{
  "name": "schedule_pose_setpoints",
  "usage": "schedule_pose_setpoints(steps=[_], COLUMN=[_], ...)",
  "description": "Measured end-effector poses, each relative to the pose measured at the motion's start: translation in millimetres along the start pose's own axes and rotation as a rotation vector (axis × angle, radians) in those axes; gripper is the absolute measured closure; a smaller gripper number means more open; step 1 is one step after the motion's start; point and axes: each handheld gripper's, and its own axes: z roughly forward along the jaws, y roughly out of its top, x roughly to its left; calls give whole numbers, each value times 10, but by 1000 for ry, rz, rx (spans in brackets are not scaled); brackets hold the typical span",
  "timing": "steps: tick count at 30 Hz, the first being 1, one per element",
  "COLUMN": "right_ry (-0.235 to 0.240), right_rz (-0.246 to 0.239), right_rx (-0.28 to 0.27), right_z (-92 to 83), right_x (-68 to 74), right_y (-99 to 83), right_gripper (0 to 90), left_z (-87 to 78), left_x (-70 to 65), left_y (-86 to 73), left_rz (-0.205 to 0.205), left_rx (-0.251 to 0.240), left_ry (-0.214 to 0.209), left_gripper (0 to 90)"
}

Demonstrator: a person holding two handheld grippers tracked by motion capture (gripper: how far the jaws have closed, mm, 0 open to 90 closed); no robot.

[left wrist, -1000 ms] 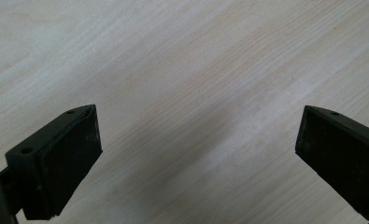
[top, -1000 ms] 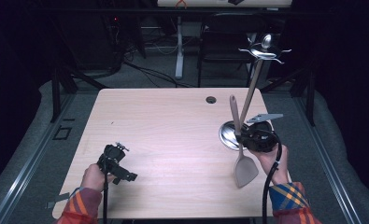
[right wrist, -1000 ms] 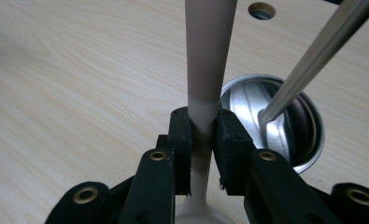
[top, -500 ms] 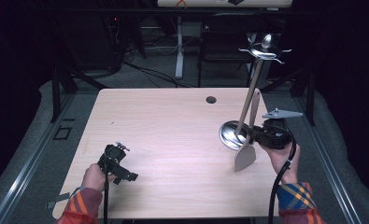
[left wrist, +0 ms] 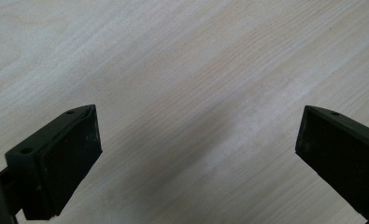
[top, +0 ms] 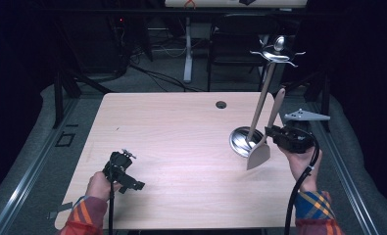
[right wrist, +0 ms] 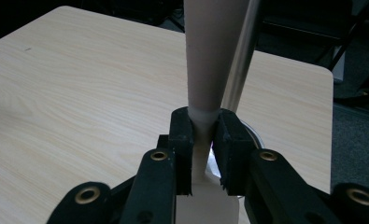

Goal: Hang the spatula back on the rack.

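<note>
My right gripper (top: 273, 133) (right wrist: 203, 128) is shut on the thin neck of a beige spatula (top: 258, 155) (right wrist: 212, 56). The spatula stands almost upright, handle up and blade hanging above the table. Just beyond it is a metal utensil stand (top: 260, 105), with a round shiny base (top: 240, 142) and a ring of hooks at the top (top: 278, 53). The stand's pole (right wrist: 241, 70) rises right behind the spatula handle. My left gripper (top: 125, 172) (left wrist: 196, 130) is open near the table's front left, jaws wide over bare wood.
The light wooden table (top: 171, 132) (right wrist: 79, 93) (left wrist: 173, 65) has a small dark cable hole (top: 221, 104) near its far edge. A chair and desk legs (top: 188, 49) stand in the dark behind. Grey floor surrounds the table.
My right gripper has risen and shifted right with the spatula; the blade has come up off the table and the handle now stands beside the stand's pole. The left gripper stayed put.
</note>
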Motion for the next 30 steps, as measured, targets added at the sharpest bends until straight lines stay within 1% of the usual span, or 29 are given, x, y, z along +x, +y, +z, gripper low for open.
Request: schedule_pose_setpoints(steps=[2, 4, 10, 13, 14, 19, 22, 30], right_ry=[-4, -9, -14, -7, -5, -4, 6, 25], right_rz=[5, 10, 18, 30, 32, 25, 36, 45], right_rx=[-12, -17, -29, -31, -29, -42, -55, -51], right_z=[-36, -72, -160, -184, -187, -235, -262, -237], right_x=[-27, -52, -134, -177, -185, -210, -231, -292], right_y=[18, 35, 109, 162, 178, 293, 347, 427], right_gripper=[776, 777, 777, 776, 777, 777, 777, 777], left_z=[4, 8, 15, 15, 10, 14, 11, 26], left_x=[-8, -10, -21, -17, -16, -20, -18, -22], left_y=[0, 5, 9, 3, 3, -2, 0, 6], left_rz=[-7, 1, 2, -2, 3, 2, 5, 6], left_rx=[-1, 3, 6, 5, 7, 12, 12, 13], left_ry=[-2, -2, -1, -1, 1, -1, 2, 1], left_gripper=[0, 0, 0, 0, 0, 0, 0, 0])
